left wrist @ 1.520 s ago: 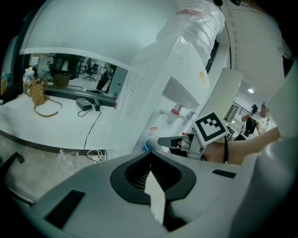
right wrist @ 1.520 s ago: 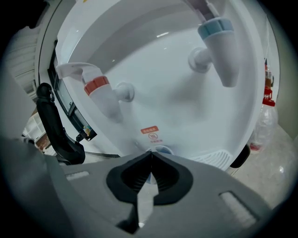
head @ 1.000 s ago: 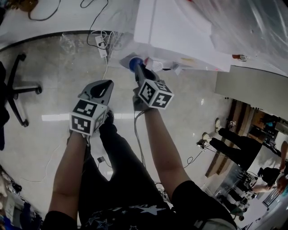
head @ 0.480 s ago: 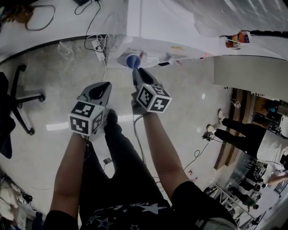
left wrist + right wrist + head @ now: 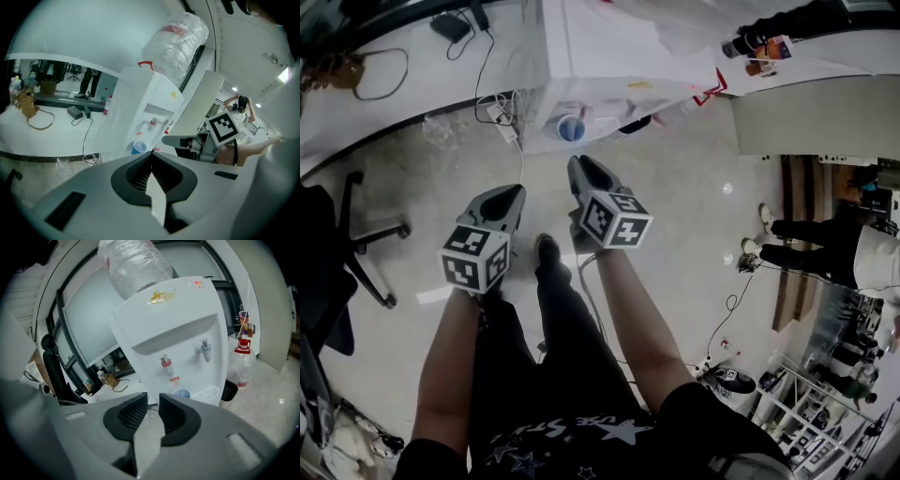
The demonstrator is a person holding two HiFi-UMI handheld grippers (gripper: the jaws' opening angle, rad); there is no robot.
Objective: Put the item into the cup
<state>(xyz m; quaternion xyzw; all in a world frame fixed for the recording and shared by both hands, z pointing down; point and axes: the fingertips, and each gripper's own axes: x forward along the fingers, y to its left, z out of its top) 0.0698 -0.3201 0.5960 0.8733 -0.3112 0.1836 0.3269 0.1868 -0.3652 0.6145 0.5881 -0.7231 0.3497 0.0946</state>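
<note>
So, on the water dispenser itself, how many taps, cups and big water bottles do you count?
taps: 2
blue cup: 1
water bottle on top: 1
Total: 4

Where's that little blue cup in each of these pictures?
Head view: blue cup top centre, at the water dispenser base.
Left gripper view: cup in the middle, against the dispenser.
Right gripper view: cup lower middle, under the dispenser front.
Shared landmark: the water dispenser.
</note>
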